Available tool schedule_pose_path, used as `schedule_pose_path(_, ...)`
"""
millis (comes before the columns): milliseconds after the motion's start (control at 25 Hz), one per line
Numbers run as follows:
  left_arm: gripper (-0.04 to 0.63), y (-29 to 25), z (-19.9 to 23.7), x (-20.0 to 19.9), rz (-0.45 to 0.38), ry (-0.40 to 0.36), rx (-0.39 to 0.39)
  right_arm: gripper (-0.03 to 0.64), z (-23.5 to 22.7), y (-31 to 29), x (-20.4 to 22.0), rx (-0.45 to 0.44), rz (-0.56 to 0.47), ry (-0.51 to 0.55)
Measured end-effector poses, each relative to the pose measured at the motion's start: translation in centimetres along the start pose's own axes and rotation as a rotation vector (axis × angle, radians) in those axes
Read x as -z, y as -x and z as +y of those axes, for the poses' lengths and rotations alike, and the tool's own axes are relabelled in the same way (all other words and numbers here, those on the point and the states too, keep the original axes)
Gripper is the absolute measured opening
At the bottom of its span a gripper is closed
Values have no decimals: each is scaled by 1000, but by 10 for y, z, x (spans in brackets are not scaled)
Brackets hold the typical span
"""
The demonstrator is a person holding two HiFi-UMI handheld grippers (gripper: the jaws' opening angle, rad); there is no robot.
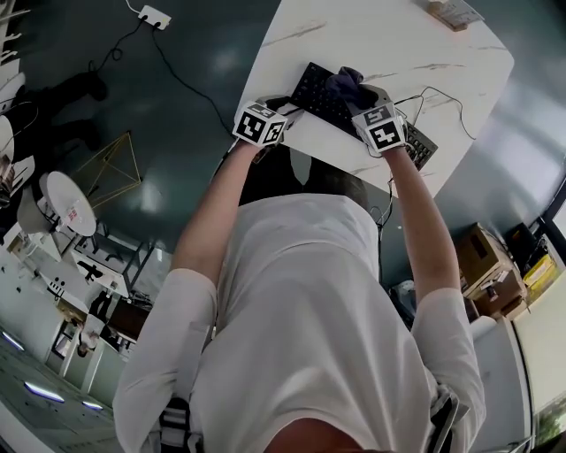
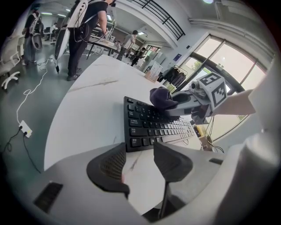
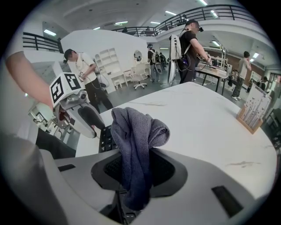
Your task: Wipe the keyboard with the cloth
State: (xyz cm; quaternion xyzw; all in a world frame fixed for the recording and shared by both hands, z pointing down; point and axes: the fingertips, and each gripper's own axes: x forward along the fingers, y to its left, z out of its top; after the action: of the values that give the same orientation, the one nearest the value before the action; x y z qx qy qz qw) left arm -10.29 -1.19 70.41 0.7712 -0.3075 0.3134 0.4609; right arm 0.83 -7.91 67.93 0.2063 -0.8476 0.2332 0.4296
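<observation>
A black keyboard (image 1: 317, 94) (image 2: 147, 126) lies near the front edge of the white marble table (image 1: 389, 35). A dark blue-grey cloth (image 1: 343, 83) (image 3: 135, 132) is bunched between the jaws of my right gripper (image 1: 358, 95) (image 3: 137, 169), which is shut on it. The cloth rests on the keyboard's middle keys (image 2: 161, 97). My left gripper (image 1: 285, 112) (image 2: 139, 163) hovers at the keyboard's left end, just above the table edge. It is open, with nothing between its pads. In the right gripper view only a corner of the keyboard (image 3: 105, 137) shows beside the cloth.
A wooden holder (image 1: 453, 12) (image 3: 250, 115) stands at the far end of the table. A thin cable (image 1: 442, 99) trails off to the right of the keyboard. Cardboard boxes (image 1: 486, 265) sit on the floor at right. Several people stand in the room behind.
</observation>
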Motion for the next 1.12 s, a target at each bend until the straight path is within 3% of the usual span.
schedule_pose_path(600,201,1,-3,2,56,-101,93,135,87,-19,17,-155,45,37)
schedule_pose_path(760,201,2,-5,3,67,-116,121,135,105,-19,16,-276,78,-42)
schedule_pose_path(1000,201,5,-10,9,106,-162,178,135,108,-23,5,-336,85,-95)
schedule_pose_path(1120,202,6,-10,9,107,-177,184,135,108,-32,1,-350,110,-58)
